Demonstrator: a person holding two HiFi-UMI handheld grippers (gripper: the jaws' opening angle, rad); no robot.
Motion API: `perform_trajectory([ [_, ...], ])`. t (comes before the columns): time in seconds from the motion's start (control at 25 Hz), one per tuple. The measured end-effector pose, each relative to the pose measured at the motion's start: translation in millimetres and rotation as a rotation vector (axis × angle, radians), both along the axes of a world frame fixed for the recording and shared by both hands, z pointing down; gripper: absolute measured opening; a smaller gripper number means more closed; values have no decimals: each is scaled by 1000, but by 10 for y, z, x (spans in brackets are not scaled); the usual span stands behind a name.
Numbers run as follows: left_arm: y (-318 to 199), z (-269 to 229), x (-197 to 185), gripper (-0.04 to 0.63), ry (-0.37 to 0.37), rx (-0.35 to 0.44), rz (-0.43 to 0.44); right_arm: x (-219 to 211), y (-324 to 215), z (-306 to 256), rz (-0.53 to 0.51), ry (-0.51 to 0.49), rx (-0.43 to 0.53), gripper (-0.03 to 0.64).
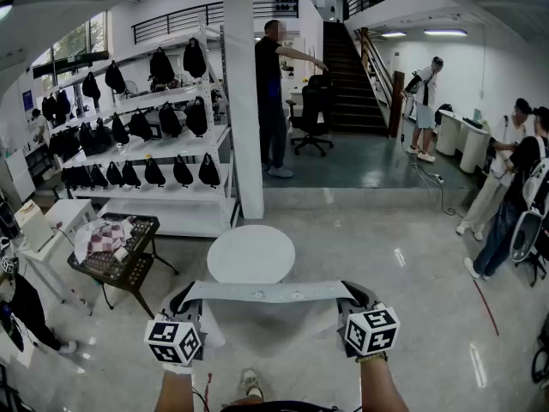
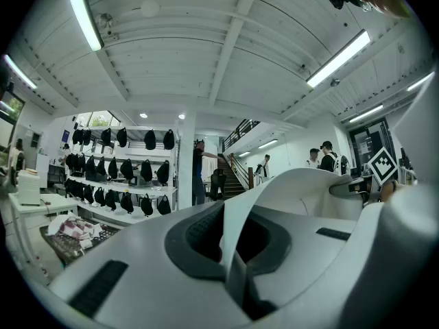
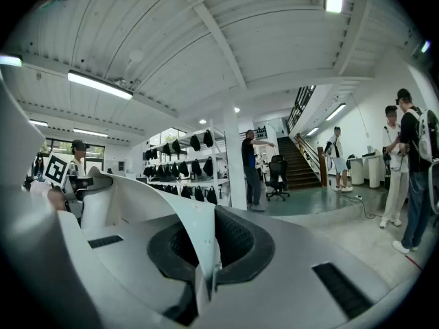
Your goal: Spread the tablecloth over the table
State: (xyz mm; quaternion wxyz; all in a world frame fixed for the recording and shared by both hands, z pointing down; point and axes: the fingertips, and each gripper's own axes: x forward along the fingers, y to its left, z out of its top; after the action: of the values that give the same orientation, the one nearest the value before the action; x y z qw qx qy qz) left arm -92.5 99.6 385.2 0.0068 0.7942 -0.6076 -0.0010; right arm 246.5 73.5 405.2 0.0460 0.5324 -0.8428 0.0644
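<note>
Tablecloth (image 1: pixel 270 293) is held stretched in a level strip between the left gripper (image 1: pixel 187 305) and the right gripper (image 1: pixel 350 303). Each gripper's fingers are pinched on an end, just short of the round bench (image 1: pixel 251 253), presumably so the cloth can be cast over it.

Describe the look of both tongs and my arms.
Left tongs and right tongs: smooth light-grey shells, dark ribbed pads, black slots. Each carries a white cube with black square markers. Forearms show no sleeves.
</note>
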Motion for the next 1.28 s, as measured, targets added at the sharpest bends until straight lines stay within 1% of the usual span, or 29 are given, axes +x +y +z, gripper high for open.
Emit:
perform_trajectory([
  [0.6, 14, 21, 8, 18, 7, 2, -3, 9, 25, -5, -5, -7, 8, 28],
  [1.08, 104, 24, 11, 18, 9, 5, -4, 15, 131, -52, -6, -20, 40, 28],
  [1.28, 152, -56, 15, 18, -1, 26, -9, 19, 169, -127, -16, -17, 51, 28],
])
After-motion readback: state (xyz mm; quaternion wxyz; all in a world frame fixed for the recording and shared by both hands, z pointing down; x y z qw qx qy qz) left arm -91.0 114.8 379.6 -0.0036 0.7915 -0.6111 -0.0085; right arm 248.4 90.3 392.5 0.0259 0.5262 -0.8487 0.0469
